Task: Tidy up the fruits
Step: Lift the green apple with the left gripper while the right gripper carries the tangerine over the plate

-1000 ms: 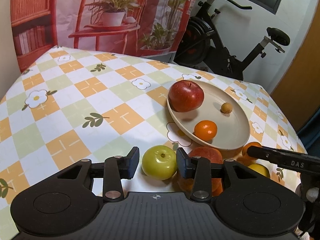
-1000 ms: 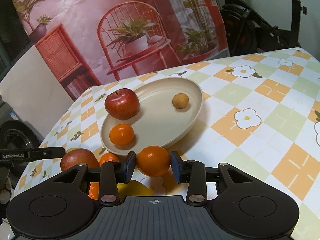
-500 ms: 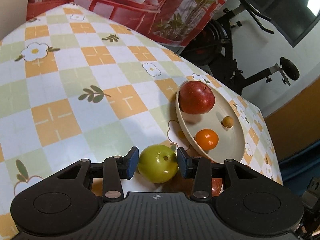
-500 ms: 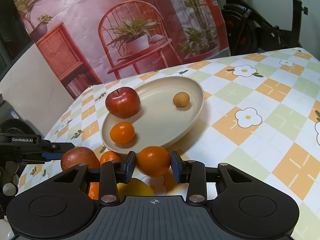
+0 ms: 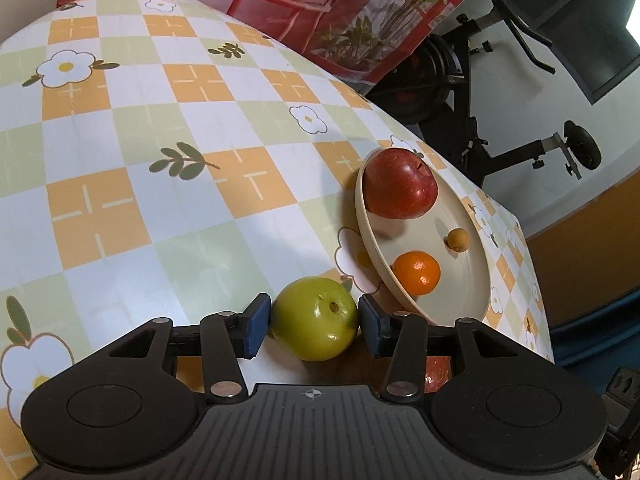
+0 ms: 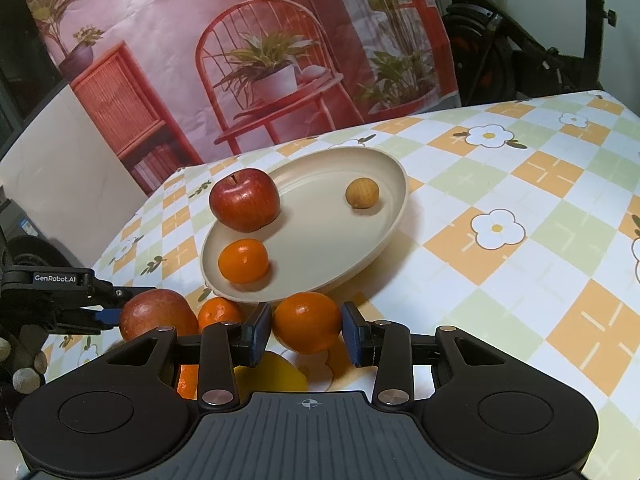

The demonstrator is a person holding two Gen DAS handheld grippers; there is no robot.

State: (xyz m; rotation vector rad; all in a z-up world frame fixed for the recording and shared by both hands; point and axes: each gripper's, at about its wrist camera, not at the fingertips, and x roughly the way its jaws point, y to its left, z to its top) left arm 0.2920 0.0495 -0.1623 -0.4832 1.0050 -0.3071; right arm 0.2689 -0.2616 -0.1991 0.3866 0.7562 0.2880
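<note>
The left tongs (image 5: 315, 322) are being held around a green apple (image 5: 316, 318) on the bench (image 5: 160, 216); their jaws have just been opening, and a thin gap is being shown on each side of the apple, so it is released. The right tongs (image 6: 306, 334) are being kept clenched on an orange (image 6: 307, 322), with both pads touching it. Just ahead of both tongs a beige plate (image 6: 376, 240) is being used for 3 fruits: a red apple (image 6: 245, 199), a mandarin (image 6: 243, 261) and a small brown fruit (image 6: 362, 193). Left of the right tongs, another red apple (image 6: 154, 314) and a 2nd mandarin (image 6: 220, 312) are being left on the bench.
</note>
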